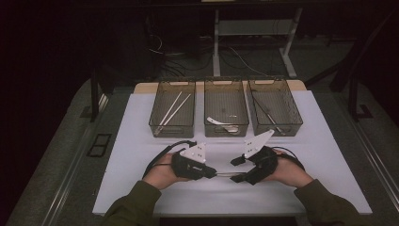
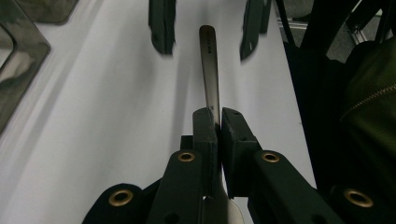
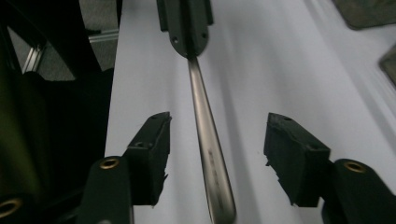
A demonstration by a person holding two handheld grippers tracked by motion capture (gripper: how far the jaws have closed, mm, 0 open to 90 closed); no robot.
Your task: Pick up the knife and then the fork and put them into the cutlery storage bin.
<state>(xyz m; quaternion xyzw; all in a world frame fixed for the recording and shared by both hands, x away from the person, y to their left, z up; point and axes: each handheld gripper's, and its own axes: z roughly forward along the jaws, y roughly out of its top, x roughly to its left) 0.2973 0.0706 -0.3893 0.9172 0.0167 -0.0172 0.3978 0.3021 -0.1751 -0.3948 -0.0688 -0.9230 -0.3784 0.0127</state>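
I hold a slim metal utensil handle (image 1: 225,174) low over the white counter (image 1: 141,141), and I place everything else by that handle. Nearest to me, my sleeves and hands come in on either side of it. My left gripper (image 1: 210,170) is clamped tight on one end: in the left gripper view its two black jaws press flat against the metal (image 2: 211,74), which runs straight out from them. What kind of utensil it is I cannot tell, since the working end is hidden behind the jaws.

At the handle's other end sits my right gripper (image 1: 238,169), pointing back toward the left one. In the right gripper view its jaws stand at a middling width, one on each side of the handle (image 3: 210,149), with clear gaps between the pads and the metal, so they do not press on it. The handle's rounded tip reaches in between them, and the left gripper (image 3: 187,28) shows farther along it, closed on the far end.

Beyond the handle, across a bare stretch of counter, three clear bins stand in a row. The left bin (image 1: 172,126) holds pale chopsticks (image 1: 171,109), the middle bin (image 1: 226,128) a white spoon (image 1: 221,123), and the right bin (image 1: 276,128) dark slim utensils (image 1: 268,113) that I cannot make out closely.
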